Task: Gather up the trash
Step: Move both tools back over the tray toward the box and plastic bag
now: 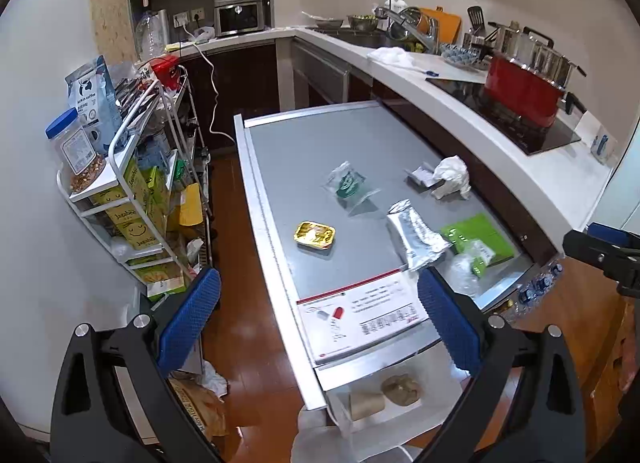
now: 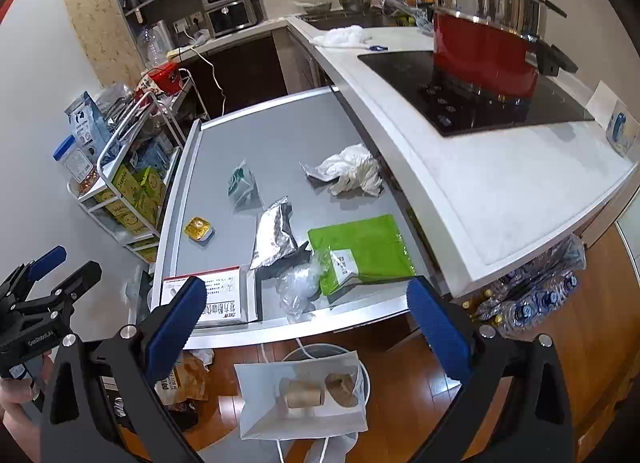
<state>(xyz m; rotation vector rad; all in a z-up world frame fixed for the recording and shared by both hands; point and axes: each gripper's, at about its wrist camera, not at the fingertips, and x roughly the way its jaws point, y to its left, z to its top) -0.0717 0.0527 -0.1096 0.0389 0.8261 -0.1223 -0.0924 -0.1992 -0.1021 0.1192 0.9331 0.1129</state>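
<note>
Trash lies on the grey table point(image 1: 304, 151): a white medicine box point(image 1: 360, 313) at the near edge, a gold foil tray point(image 1: 315, 234), a silver foil pouch point(image 1: 416, 237), a clear packet with green print point(image 1: 349, 184), a green sheet point(image 1: 480, 237), crumpled clear plastic point(image 2: 298, 283) and crumpled white paper point(image 1: 451, 175). A white paper bag point(image 2: 302, 391) holding brown trash stands on the floor below the table's near edge. My left gripper point(image 1: 318, 327) is open and empty above the box. My right gripper point(image 2: 306, 327) is open and empty above the table edge and bag.
A white wire rack point(image 1: 132, 191) full of snack boxes stands left of the table. The counter point(image 2: 500, 183) with a red pot point(image 2: 484, 51) on a cooktop runs along the right. Water bottles point(image 2: 532, 303) and a brown bag point(image 2: 188, 379) lie on the wooden floor.
</note>
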